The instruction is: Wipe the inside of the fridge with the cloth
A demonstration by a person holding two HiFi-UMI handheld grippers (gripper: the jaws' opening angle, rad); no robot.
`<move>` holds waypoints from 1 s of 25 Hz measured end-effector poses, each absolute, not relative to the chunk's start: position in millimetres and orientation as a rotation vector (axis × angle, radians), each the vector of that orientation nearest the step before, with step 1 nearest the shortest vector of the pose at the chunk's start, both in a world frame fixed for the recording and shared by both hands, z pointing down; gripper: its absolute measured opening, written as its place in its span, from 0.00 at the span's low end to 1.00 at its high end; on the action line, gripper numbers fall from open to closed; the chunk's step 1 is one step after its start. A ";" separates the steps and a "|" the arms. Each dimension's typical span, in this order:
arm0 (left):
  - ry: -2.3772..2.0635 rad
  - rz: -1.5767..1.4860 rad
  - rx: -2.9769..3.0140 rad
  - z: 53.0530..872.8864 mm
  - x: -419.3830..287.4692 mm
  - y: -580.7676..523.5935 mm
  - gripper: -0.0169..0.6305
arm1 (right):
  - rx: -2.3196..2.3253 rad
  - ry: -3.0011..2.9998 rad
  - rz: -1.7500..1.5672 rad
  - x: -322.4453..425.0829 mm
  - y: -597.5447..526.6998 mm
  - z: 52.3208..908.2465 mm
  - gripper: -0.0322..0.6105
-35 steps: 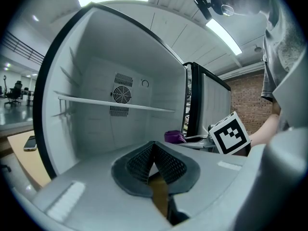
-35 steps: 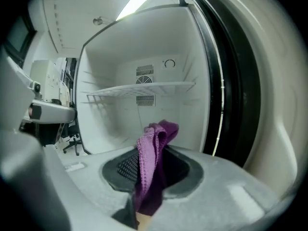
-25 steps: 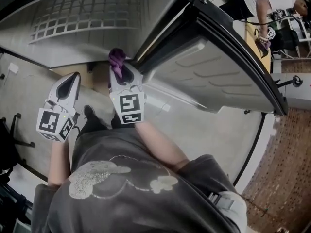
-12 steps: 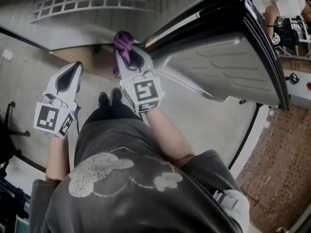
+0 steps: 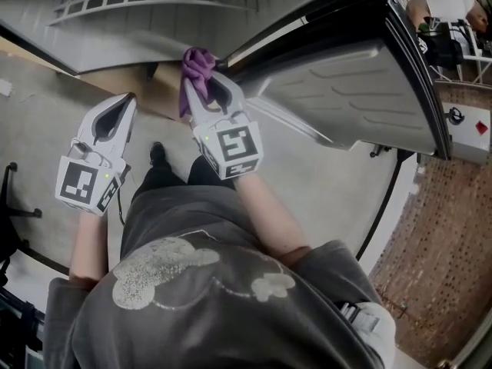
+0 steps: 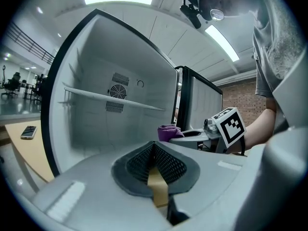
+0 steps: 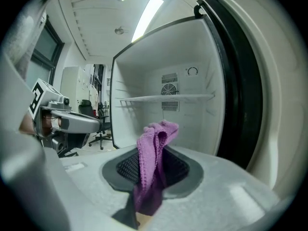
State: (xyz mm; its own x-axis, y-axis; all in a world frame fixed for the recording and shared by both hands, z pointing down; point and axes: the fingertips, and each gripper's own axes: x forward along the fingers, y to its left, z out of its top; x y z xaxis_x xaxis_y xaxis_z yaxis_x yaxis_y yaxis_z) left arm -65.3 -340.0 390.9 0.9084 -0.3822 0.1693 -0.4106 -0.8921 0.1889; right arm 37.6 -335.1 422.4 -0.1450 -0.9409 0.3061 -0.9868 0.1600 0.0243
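Purple cloth (image 7: 153, 143) is pinched in my right gripper's (image 5: 206, 91) closed fingers, just outside the open fridge (image 7: 192, 124). Left gripper (image 5: 115, 121): fingers together, empty. Wiping not yet begun; next calls for reaching inside to a wall. Shelf (image 7: 166, 98) and door (image 5: 346, 91) crowd the approach.

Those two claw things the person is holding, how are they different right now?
The right hand-held gripper is shut on a purple cloth; the left hand-held gripper is shut on nothing. The right one is held further forward, nearer the open fridge; the left one sits back and off to the side. Both have the same pale body and a marker cube, and both point toward the fridge.
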 end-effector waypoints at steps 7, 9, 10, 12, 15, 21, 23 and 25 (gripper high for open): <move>-0.710 0.179 2.843 388.9 -62.0 -320.1 0.05 | 1.771 -2.236 0.177 31.4 -331.2 423.2 0.19; -0.756 0.173 2.847 385.8 -56.7 -306.6 0.05 | 1.753 -2.280 0.180 32.6 -320.9 418.1 0.19; -0.783 0.167 2.849 383.2 -52.5 -298.7 0.05 | 1.741 -2.307 0.174 34.4 -313.3 413.5 0.19; -0.846 0.166 2.849 378.7 -42.8 -280.3 0.05 | 1.704 -2.368 0.151 37.8 -292.6 403.5 0.19; -0.934 0.158 2.834 376.6 -27.0 -246.3 0.05 | 1.621 -2.460 0.104 42.6 -252.6 397.6 0.19; -1.120 0.118 2.817 368.1 -16.6 -140.8 0.05 | 1.501 -2.576 0.028 65.8 -143.5 396.8 0.19; -1.187 0.117 2.783 373.1 -17.5 -98.9 0.05 | 1.473 -2.594 0.004 79.0 -98.0 396.9 0.19; -1.223 0.141 2.777 376.8 -13.1 -55.0 0.05 | 1.463 -2.607 0.003 95.3 -52.1 398.8 0.19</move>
State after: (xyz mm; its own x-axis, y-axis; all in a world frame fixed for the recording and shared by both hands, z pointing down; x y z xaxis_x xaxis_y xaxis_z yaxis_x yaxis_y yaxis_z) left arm -13.1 -55.0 376.8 0.6724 -0.7294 0.1262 -0.7390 -0.6712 0.0577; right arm 95.3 -52.1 398.8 -0.5123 -0.8484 0.1331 -0.8488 0.5238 0.0721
